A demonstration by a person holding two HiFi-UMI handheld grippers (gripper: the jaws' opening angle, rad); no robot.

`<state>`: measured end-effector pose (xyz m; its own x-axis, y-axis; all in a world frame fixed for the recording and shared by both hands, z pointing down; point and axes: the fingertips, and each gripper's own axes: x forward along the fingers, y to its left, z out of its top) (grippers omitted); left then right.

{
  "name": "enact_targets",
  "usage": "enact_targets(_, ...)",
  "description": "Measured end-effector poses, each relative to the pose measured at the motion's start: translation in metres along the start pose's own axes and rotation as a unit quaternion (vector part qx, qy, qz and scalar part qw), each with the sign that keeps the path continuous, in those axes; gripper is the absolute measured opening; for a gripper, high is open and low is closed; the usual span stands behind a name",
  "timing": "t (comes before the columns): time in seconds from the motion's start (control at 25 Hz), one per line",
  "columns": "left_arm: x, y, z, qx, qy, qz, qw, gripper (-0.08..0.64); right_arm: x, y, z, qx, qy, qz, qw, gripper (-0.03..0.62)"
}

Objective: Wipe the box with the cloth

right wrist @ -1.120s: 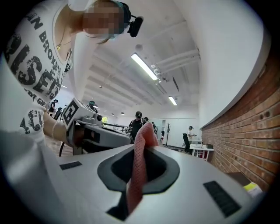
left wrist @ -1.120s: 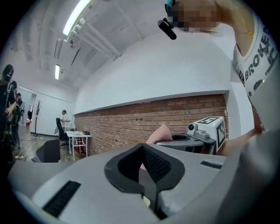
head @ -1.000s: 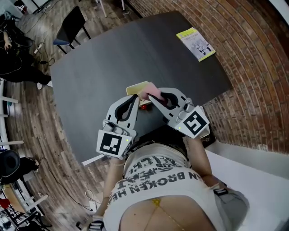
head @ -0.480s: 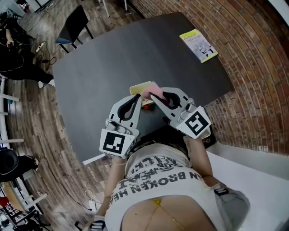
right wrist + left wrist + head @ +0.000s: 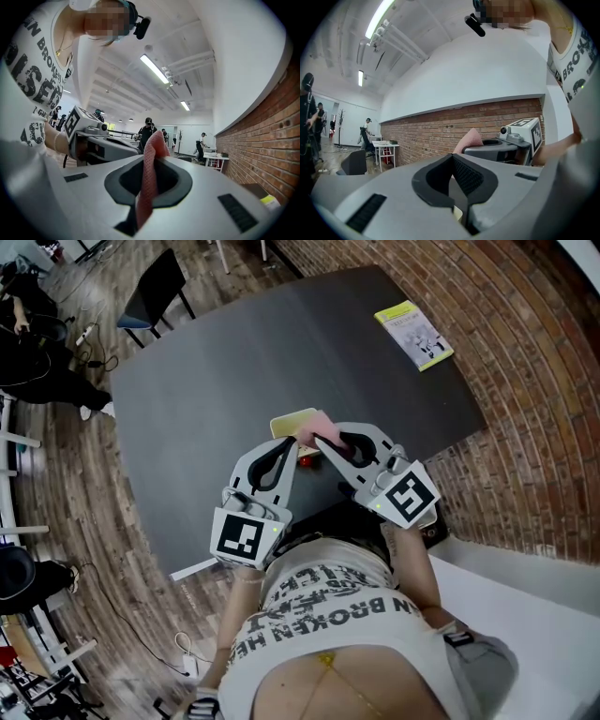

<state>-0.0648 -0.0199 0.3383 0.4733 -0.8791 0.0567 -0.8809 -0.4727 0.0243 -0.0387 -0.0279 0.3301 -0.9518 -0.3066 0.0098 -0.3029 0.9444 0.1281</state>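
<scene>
Pinches the pink cloth (image 5: pixel 319 421) in the right gripper (image 5: pixel 321 440) at the box's (image 5: pixel 289 421) near edge. Presses the left gripper's (image 5: pixel 283 443) jaws together just beside the box. Leaves open table (image 5: pixel 234 352) beyond the box.

In the head view your left gripper (image 5: pixel 284 442) and right gripper (image 5: pixel 321 441) cover most of the box (image 5: pixel 292 420) — only a pale corner shows. The cloth (image 5: pixel 317 426) is hidden at its lower end between the right jaws. A small red thing (image 5: pixel 306 457) beneath is too covered to name. In the left gripper view, a pale sliver (image 5: pixel 458 213) in the jaw slit can't be identified.
</scene>
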Motion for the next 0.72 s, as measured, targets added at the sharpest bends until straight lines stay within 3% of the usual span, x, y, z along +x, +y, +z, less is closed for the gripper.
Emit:
enact_targets(0.16,0.0004,0.0034,-0.001,0.002,0.015,0.005,0.9999,0.006,-0.0004,-0.0004,-0.0003,0.003,0.003,0.0,1.0,0.017)
enact_targets(0.72,0.0035,-0.0006,-0.0049,0.0,0.005,-0.005,1.0,0.006,-0.0027,-0.0009,-0.0042,-0.001,0.008,0.001,1.0,0.017)
